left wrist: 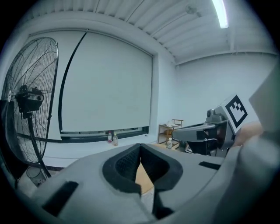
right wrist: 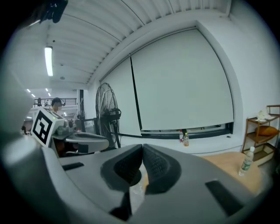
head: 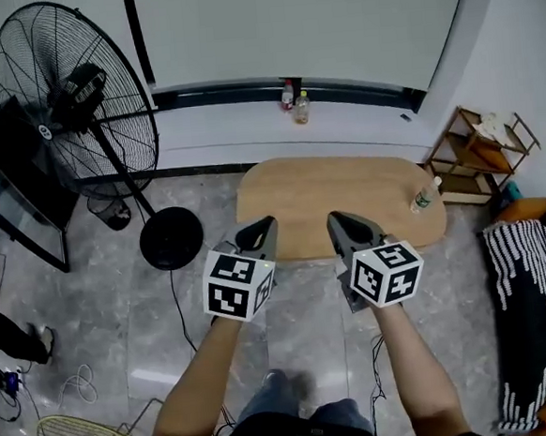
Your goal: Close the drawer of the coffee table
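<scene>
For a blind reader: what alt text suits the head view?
The left gripper and right gripper, both shut and empty, are held side by side, pointing toward an oval wooden coffee table with a bottle near its right end. A fan stands left.

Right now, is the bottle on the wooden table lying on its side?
No, the bottle stands upright on the wooden table, with its cap pointing up.

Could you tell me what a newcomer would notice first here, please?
The grey left gripper and right gripper are held side by side at centre, both shut and empty. Beyond them is an oval light wooden coffee table with a plastic bottle near its right end; a large black pedestal fan stands at left.
</scene>
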Available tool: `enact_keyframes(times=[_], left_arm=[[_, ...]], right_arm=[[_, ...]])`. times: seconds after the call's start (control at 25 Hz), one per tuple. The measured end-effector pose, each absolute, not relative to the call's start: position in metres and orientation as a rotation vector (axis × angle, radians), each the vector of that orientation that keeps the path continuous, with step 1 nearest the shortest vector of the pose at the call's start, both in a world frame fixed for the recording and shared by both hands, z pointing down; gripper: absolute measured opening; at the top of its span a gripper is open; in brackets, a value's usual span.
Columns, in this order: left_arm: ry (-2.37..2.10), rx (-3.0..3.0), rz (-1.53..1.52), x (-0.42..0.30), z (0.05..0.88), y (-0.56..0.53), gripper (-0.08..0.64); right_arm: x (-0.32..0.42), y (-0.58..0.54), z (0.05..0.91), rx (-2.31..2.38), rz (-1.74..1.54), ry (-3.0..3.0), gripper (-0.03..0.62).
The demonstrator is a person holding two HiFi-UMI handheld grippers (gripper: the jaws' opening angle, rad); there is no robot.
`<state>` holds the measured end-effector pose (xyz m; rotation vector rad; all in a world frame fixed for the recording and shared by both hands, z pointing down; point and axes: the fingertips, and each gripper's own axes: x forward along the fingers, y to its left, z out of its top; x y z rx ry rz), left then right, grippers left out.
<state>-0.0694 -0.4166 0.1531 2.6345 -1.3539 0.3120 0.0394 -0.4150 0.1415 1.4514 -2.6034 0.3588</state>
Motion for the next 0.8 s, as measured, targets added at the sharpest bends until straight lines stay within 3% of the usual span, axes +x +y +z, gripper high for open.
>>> enact_keyframes(times=[0.32, 0.8], left_arm=[[-1.378, 2.671, 0.292, -0.095, 0.095, -0.403, 0.003], [-1.443, 2.698, 0.314, -0.088, 0.07, -0.395, 0.003]], right_arm=[[0.032, -0.397, 0.076, 1.517, 0.29, -2.595, 0.005], [0.043, -0.387, 0.064, 1.478, 0.194, -2.602, 0.005]])
